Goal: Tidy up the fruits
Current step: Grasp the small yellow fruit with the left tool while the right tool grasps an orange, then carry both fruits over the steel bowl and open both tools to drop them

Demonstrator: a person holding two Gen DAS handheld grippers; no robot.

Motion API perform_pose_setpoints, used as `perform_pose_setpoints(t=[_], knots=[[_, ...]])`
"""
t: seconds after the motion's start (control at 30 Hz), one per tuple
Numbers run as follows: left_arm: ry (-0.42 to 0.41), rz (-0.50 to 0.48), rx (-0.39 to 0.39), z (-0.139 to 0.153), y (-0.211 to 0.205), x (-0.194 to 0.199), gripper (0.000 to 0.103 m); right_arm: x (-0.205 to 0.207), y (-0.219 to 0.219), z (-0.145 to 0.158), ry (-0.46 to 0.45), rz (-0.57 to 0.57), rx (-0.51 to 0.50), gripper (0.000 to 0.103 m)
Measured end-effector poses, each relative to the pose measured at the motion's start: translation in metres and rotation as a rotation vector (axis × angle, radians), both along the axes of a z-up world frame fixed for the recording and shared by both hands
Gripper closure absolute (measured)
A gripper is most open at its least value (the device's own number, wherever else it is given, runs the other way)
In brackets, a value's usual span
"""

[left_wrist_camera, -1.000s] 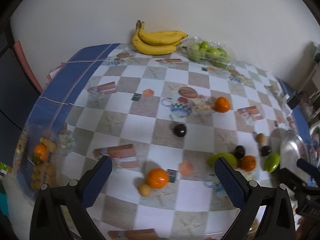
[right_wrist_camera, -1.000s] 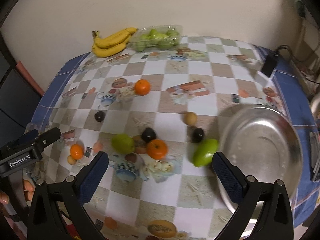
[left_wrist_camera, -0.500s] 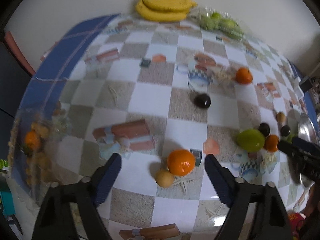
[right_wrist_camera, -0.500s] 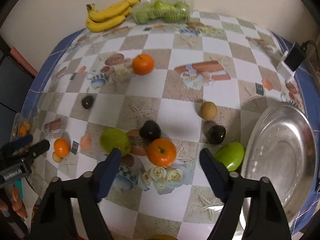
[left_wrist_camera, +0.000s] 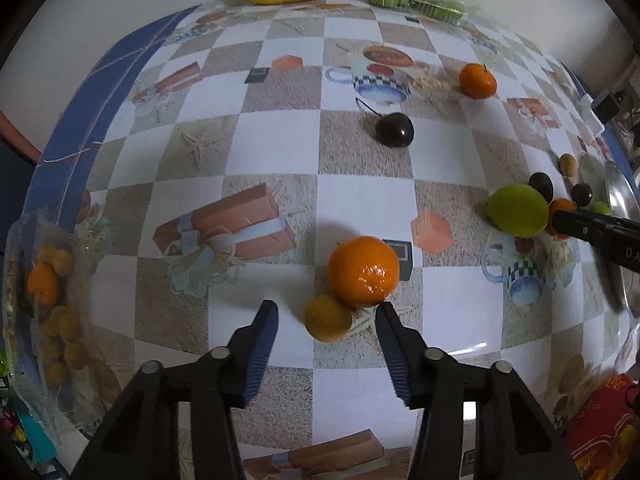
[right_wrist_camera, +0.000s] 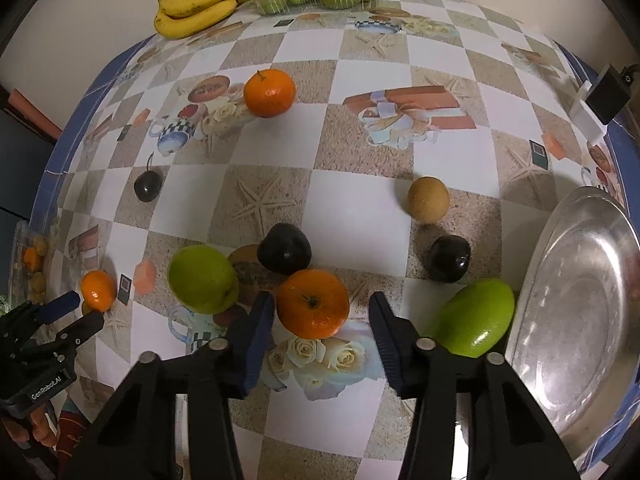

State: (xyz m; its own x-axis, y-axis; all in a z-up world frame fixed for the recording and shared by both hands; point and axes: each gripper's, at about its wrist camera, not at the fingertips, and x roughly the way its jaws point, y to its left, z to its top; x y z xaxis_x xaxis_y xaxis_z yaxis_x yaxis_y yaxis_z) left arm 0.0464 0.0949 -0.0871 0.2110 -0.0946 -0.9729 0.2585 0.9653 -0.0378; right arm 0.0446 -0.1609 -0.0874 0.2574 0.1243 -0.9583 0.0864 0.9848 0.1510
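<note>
Oranges number three loose (bagged fruit blurred), both tongs gaping halfway, holding nothing.

Both views are dim and warm, lit from overhead indoors. Soft shadows pool beside each fruit. A bright speck of glare sits on the nearest orange, and a broader sheen lies on the green mango and the steel plate. Heavy fisheye distortion bows the checked tablecloth and leaves black vignette in all 4 corners. The centre is fairly sharp; the bananas at the far edge look soft, and the plate's rim smears with motion blur in the left view.
</note>
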Motion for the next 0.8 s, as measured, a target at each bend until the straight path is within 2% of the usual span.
perform_pose_setpoints(t=[0.17, 0.27, 0.53, 0.57, 0.8], knots=[[0.009, -0.026, -0.011, -0.008, -0.003, 0.000, 0.067, 0.004, 0.003, -0.003, 0.002, 0.014, 0.008, 0.064], [0.006, -0.023, -0.003, -0.013, -0.003, 0.001, 0.076, 0.005, 0.005, -0.002, 0.001, 0.019, 0.004, 0.064], [-0.014, 0.017, -0.012, -0.016, 0.003, -0.003, 0.075, 0.000, 0.005, 0.005, -0.020, 0.020, 0.026, 0.065], [-0.054, 0.022, 0.021, -0.014, 0.005, -0.005, 0.075, -0.001, 0.004, 0.007, -0.026, 0.017, 0.029, 0.065], [-0.070, 0.028, -0.004, 0.017, 0.002, -0.010, 0.075, -0.010, -0.006, 0.028, -0.073, -0.002, 0.037, 0.065]])
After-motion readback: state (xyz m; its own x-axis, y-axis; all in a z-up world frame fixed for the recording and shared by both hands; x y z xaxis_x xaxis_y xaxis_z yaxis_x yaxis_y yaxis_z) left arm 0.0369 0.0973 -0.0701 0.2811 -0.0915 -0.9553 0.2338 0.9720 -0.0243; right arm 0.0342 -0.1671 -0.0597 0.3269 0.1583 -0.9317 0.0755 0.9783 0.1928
